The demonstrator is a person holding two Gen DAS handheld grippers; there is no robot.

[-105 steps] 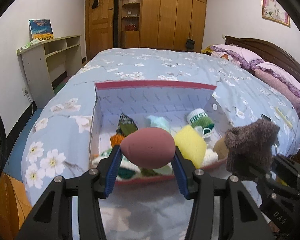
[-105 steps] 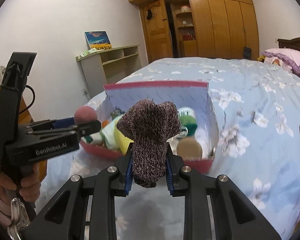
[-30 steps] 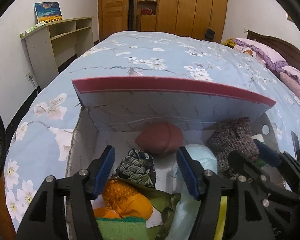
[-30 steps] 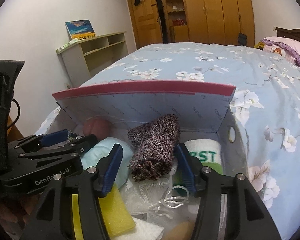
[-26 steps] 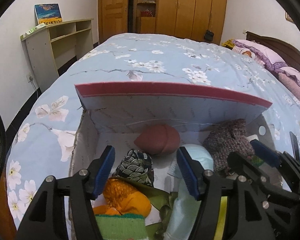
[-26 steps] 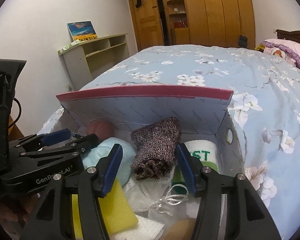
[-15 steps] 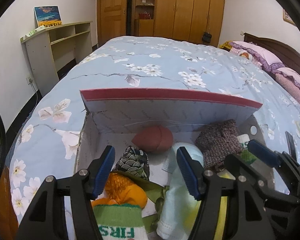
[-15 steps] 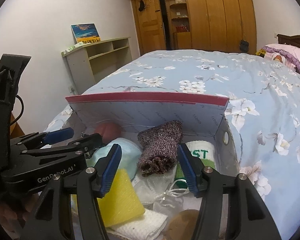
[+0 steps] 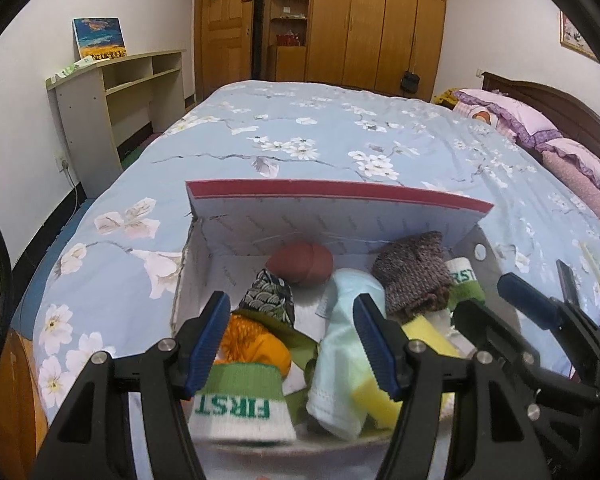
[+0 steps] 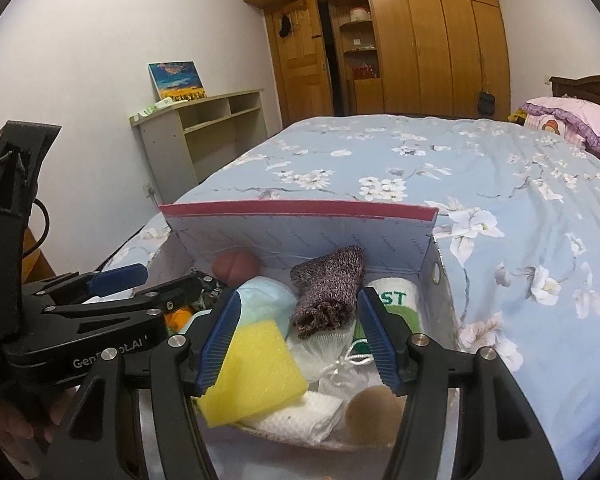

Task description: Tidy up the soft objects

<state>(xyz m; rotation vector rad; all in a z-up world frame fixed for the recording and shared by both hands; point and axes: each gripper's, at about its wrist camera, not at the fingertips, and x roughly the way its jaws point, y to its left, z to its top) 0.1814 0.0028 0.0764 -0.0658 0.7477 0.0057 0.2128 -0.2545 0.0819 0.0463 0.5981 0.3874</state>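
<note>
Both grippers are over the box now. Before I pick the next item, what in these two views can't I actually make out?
- Orange fuzzy item: left wrist view, half under the white-and-green FIRST sock; shape unclear.
- Second FIRST sock: right wrist view, lettering cut by the right gripper finger.
- Tan round object: partly behind that finger.
- Box floor: buried under the yellow sponge and white cloth.
- Dark patterned pouch: contents unseen.

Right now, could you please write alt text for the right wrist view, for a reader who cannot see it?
An open right gripper hovers empty over a cardboard box on a floral bed, above a brown knitted sock and yellow sponge. The left gripper is at left.
</note>
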